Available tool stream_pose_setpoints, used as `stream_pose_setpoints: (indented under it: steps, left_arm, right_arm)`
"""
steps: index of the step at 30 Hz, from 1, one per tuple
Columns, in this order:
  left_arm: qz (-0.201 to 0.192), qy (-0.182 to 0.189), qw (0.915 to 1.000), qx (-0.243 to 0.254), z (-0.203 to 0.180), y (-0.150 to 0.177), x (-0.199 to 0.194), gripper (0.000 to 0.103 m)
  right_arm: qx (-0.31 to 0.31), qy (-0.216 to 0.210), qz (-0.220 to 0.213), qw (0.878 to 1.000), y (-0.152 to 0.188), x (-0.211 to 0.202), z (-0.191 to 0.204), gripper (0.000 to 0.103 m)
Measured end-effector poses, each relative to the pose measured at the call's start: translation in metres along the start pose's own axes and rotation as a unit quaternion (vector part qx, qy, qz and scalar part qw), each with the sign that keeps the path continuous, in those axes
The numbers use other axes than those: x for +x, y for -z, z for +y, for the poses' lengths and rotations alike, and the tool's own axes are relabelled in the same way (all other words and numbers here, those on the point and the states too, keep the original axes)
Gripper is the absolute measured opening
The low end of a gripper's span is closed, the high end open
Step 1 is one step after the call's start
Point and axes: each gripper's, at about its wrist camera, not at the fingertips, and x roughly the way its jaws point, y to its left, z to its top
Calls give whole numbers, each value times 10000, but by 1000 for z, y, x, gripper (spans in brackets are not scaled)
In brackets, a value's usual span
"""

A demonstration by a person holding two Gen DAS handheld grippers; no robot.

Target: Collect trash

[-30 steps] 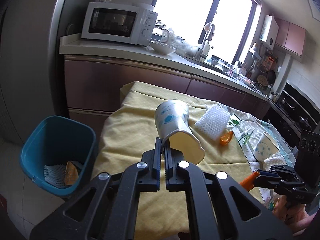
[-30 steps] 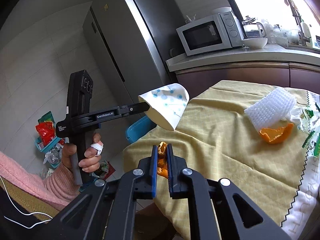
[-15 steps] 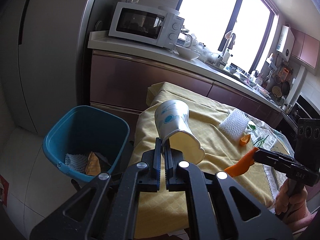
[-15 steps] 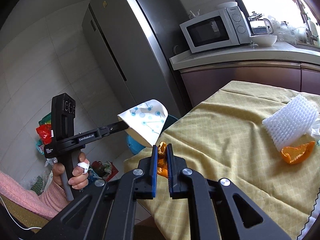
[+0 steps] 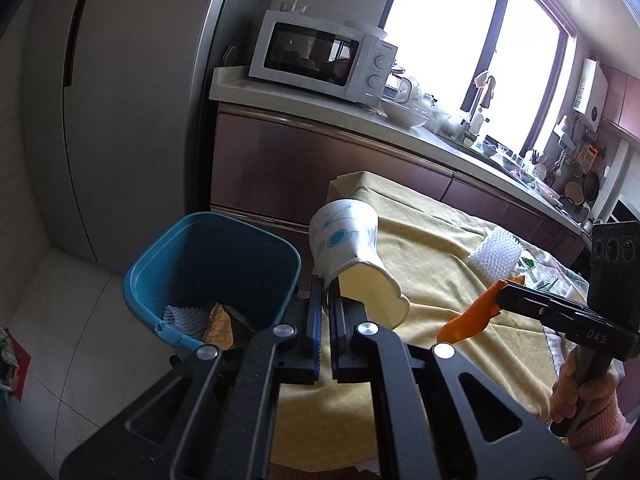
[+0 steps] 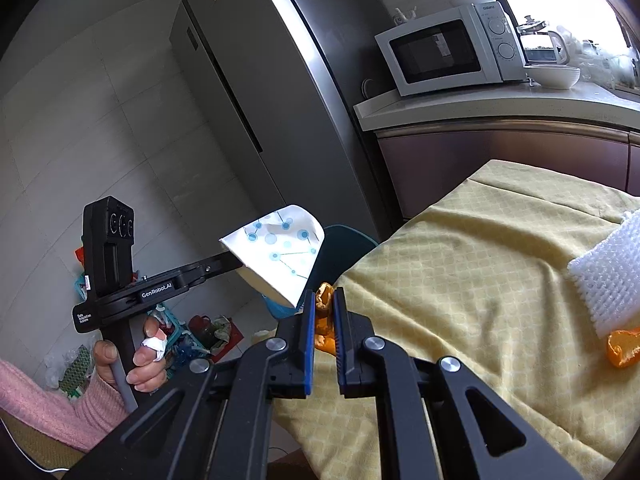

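My left gripper (image 5: 327, 286) is shut on the rim of a crushed white paper cup (image 5: 352, 252) with blue dots, held in the air at the table's left edge, beside the blue bin (image 5: 212, 276). In the right wrist view the same cup (image 6: 280, 256) hangs over the bin (image 6: 344, 244). My right gripper (image 6: 322, 300) is shut on a piece of orange peel (image 6: 323, 316); from the left wrist view that peel (image 5: 472, 316) sticks out of the right gripper (image 5: 500, 294) over the yellow tablecloth (image 5: 432, 248).
The bin holds a white foam net and a brown wrapper (image 5: 218, 320). On the cloth lie a white foam net (image 6: 608, 284) and another orange peel (image 6: 624, 346). A fridge (image 5: 120, 100), a counter with a microwave (image 5: 324, 60) and floor clutter (image 6: 200, 332) surround the table.
Both grippers have moved left toward the bin with their loads. The cup has gone from over the tablecloth to the table's edge beside the bin. Neither grip has changed.
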Motion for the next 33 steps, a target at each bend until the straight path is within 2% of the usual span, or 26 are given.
stream_pose_setpoints:
  steps: [14, 33]
  left_arm:
    - [-51, -209, 9997, -96, 13, 1, -4, 4]
    - [-99, -553, 9981, -255, 34, 1, -9, 4]
  right_arm:
    - [-75, -177, 94, 9998, -13, 31, 4, 8]
    - [-133, -317, 126, 9993, -26, 53, 8, 8]
